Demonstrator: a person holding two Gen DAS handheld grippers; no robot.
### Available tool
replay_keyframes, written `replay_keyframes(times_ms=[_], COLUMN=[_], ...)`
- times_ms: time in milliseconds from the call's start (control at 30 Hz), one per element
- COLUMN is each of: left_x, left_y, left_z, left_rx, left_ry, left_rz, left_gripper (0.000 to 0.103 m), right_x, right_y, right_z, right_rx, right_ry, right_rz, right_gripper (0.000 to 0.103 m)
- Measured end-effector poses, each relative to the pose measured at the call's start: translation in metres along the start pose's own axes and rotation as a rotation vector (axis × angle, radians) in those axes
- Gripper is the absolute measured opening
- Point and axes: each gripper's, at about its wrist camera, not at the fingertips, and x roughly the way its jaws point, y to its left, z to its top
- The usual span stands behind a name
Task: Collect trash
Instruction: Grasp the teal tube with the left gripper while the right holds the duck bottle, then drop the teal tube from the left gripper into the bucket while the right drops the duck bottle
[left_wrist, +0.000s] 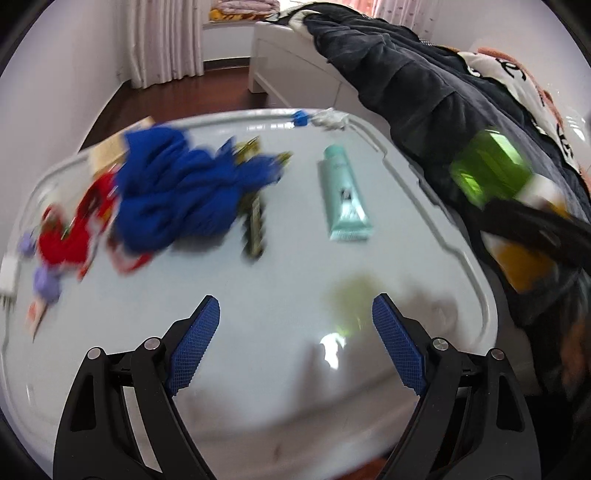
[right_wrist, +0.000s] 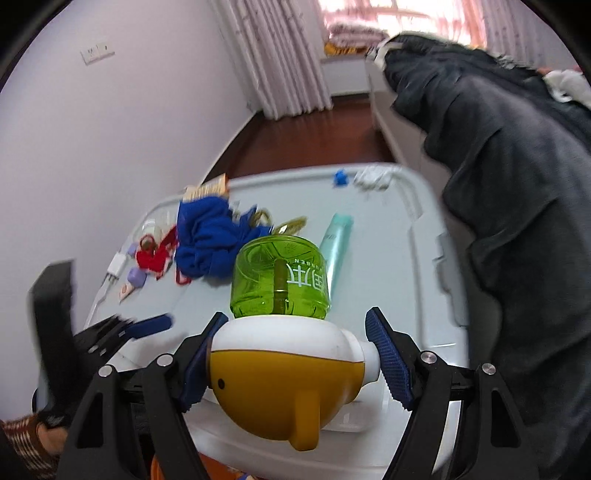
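My right gripper (right_wrist: 297, 318) is shut on a mosquito-repellent device (right_wrist: 280, 369). Its white and yellow body sits between the pads, and its green bottle (right_wrist: 280, 280) sticks forward, lifted above the pale tabletop (right_wrist: 388, 266). In the left wrist view the green bottle (left_wrist: 487, 166) hangs blurred at the right, over the table's edge. My left gripper (left_wrist: 295, 325) is open over the tabletop (left_wrist: 277, 288) with nothing between its fingers. On the table lie a teal tube (left_wrist: 345, 192), a dark snack wrapper (left_wrist: 255, 225) and a crumpled white wrapper (left_wrist: 330, 120).
A blue cloth (left_wrist: 173, 195) and red items (left_wrist: 70, 236) crowd the table's left side, with a white charger (right_wrist: 114, 267) and small purple pieces. A small blue thing (left_wrist: 301, 118) lies at the far edge. A bed with a dark blanket (left_wrist: 406, 92) borders the right.
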Motion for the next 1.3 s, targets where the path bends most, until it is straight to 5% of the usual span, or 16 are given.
replay_keyframes(times_ms=[133, 300, 333, 400, 467, 667, 967, 1133, 1300], left_x=[0.041, 0.087, 0.099, 0.115, 0.119, 0.103, -0.015, -0.077, -0.092], left_y=[-0.016, -0.040, -0.042, -0.043, -0.045, -0.038, -0.003, 0.012, 0.017], left_z=[0.042, 0.073, 0.077, 0.080, 0.080, 0.067, -0.002, -0.083, -0.161], left_rx=[-0.041, -0.002, -0.001, 0.003, 0.038, 0.047, 0.044, 0.043, 0.028], left_ry=[0.017, 0.010, 0.020, 0.049, 0.022, 0.016, -0.024, 0.043, 0.172], left_rz=[-0.026, 0.043, 0.060, 0.070, 0.105, 0.125, 0.157, 0.138, 0.073], left_gripper=[0.083, 0.081, 0.077, 0.050, 0.036, 0.035, 0.035, 0.035, 0.035], right_x=[-0.014, -0.007, -0.006, -0.004, -0.004, -0.008, -0.021, -0.010, 0.012], right_y=[-0.028, -0.054, -0.057, -0.066, -0.070, -0.065, -0.004, 0.043, 0.077], right_z=[0.008, 0.006, 0.005, 0.003, 0.003, 0.002, -0.019, -0.090, -0.175], right_rx=[0.060, 0.090, 0.094, 0.107, 0.112, 0.099, -0.002, -0.013, -0.019], right_ry=[-0.069, -0.057, -0.054, -0.049, -0.050, -0.061, -0.058, 0.090, 0.281], right_rz=[-0.029, -0.075, -0.078, -0.080, -0.084, -0.073, 0.034, 0.131, 0.155], right_gripper=[0.075, 0.075, 0.075, 0.075, 0.075, 0.075, 0.075, 0.075, 0.075])
